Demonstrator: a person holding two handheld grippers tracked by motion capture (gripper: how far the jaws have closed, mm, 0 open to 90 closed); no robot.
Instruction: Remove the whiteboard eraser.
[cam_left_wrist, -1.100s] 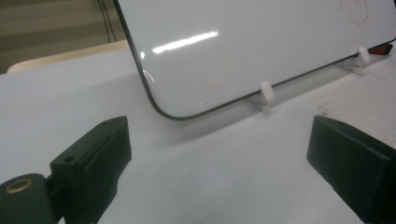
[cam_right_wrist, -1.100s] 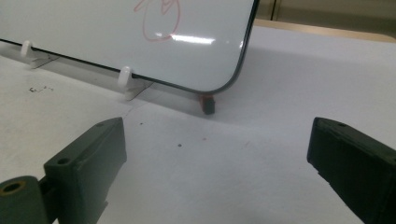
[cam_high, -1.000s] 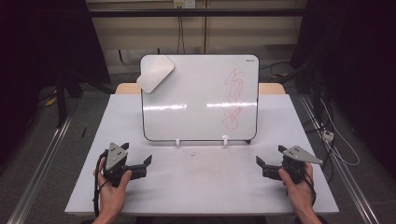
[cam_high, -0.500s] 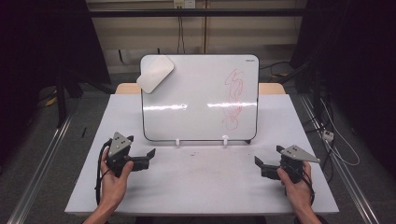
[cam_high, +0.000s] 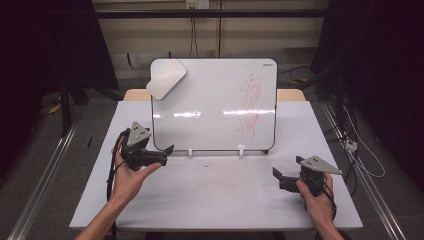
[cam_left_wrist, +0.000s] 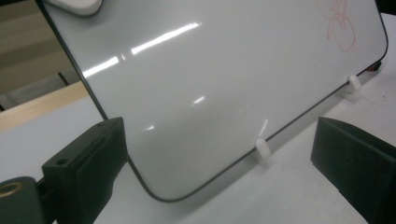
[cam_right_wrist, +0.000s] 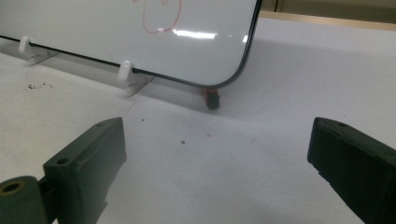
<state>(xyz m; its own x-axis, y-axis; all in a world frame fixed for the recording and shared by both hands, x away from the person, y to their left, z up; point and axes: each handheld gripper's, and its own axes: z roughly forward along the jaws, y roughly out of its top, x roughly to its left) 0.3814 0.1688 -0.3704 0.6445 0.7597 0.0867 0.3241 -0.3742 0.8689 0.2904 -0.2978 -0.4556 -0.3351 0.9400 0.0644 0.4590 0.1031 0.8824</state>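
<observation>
A whiteboard (cam_high: 210, 105) stands upright across the back of the white table (cam_high: 215, 200), held by two small white clips (cam_high: 241, 150). Red scribbles (cam_high: 251, 105) mark its right half. A white eraser (cam_high: 166, 80) sticks to its top left corner. My left gripper (cam_high: 167, 154) hovers just in front of the board's lower left corner (cam_left_wrist: 159, 193); its jaws have just been opening and stand open with nothing between them. My right gripper (cam_high: 278, 179) sits low at the table's front right, open and empty, facing the board's lower right corner (cam_right_wrist: 233, 77).
A small red and black object (cam_right_wrist: 212, 96) lies behind the board's lower right corner. Dark specks (cam_right_wrist: 37, 86) dot the table in front of the clips. A wooden edge (cam_high: 292, 95) shows behind the table. Metal rails (cam_high: 45, 175) run along both sides on the floor.
My left gripper has risen and moved forward and right, from the table's front left toward the board's lower left corner. The right gripper has stayed in place.
</observation>
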